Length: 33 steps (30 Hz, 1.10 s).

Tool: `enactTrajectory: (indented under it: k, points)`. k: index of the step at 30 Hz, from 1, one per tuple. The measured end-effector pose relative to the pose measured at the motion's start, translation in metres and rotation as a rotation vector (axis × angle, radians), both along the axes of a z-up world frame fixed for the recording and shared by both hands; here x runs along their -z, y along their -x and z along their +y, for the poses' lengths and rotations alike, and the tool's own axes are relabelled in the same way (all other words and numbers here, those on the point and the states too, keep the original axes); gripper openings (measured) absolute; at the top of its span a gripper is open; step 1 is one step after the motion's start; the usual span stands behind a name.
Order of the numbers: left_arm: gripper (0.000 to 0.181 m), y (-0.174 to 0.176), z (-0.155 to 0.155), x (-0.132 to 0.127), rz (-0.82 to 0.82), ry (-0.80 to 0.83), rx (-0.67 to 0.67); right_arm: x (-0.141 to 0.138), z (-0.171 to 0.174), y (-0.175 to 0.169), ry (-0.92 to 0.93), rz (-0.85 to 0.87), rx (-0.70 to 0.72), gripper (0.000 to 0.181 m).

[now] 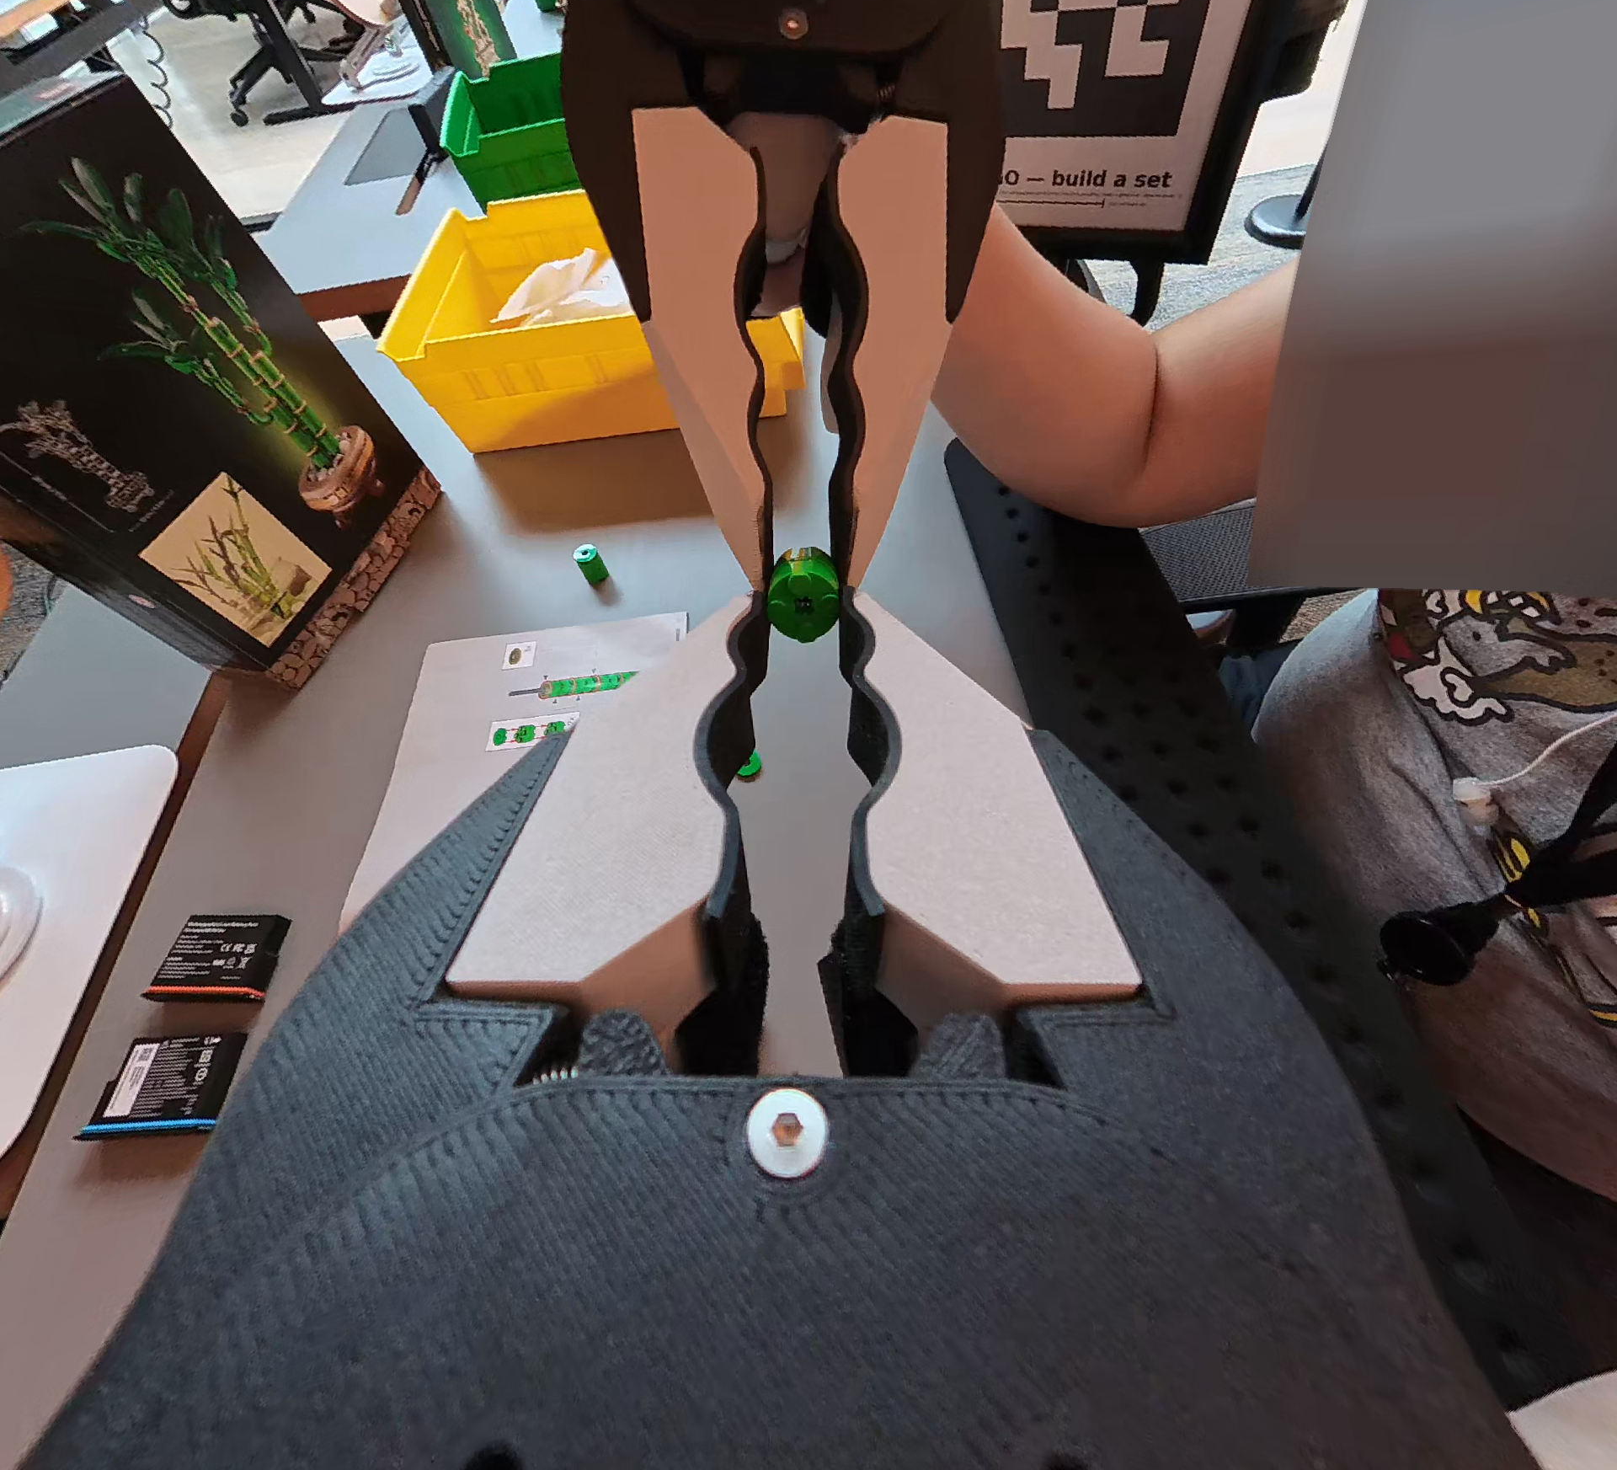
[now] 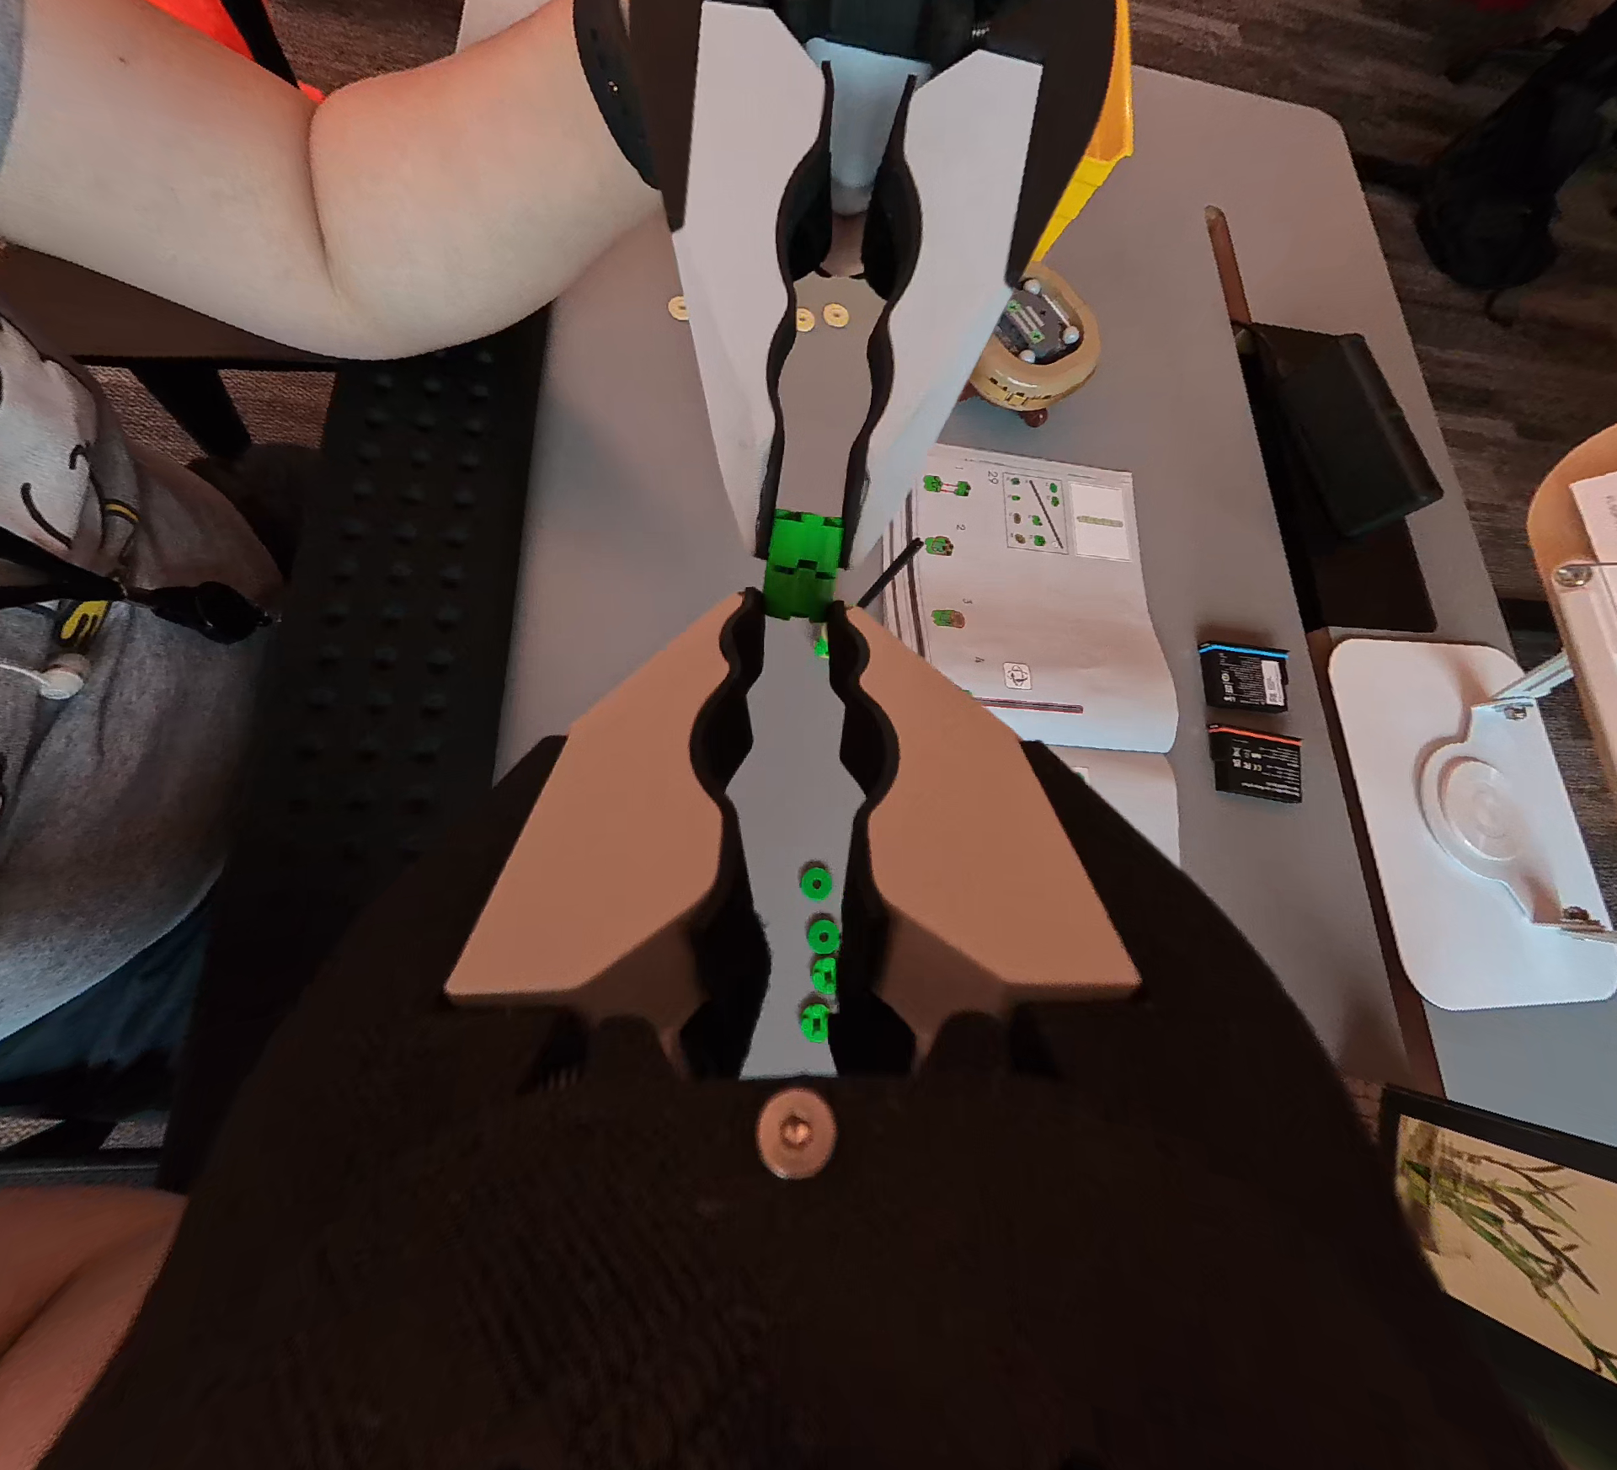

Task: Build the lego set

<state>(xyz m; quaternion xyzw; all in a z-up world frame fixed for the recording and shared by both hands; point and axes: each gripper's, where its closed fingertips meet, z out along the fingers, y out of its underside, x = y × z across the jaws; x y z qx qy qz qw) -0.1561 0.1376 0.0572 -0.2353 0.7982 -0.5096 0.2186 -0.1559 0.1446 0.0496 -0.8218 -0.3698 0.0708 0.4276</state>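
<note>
My left claw point(image 1: 802, 596) and right claw point(image 2: 794, 607) meet tip to tip above the grey surface point(image 1: 612, 500), both clamped on the same stack of green round bricks point(image 1: 802, 595). The open instruction booklet point(image 2: 1032, 596) lies just beside them on the surface, and four loose green round pieces point(image 2: 819, 938) sit in a row under my right claw.

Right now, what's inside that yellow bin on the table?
In the left wrist view, the yellow bin holds something crumpled and white, perhaps paper or an emptied bag. The far gripper's fingers cover the bin's right part, so anything there, or beneath the white stuff, cannot be seen.
</note>
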Motion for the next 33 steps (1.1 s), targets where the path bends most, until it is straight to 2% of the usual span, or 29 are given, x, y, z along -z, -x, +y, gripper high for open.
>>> enactTrajectory:
  k: [13,19,33]
  points:
    - [0.013,0.001,-0.001,-0.004,-0.024,0.039,0.028,-0.005,-0.001,0.001,-0.043,-0.016,-0.015,0.012]
    - [0.013,0.001,0.001,-0.003,-0.029,0.009,0.011,-0.004,0.001,0.001,-0.070,-0.083,-0.006,0.012]
    - [0.014,-0.007,0.008,-0.003,-0.103,-0.097,-0.072,-0.005,0.010,-0.006,-0.043,0.012,0.040,0.012]
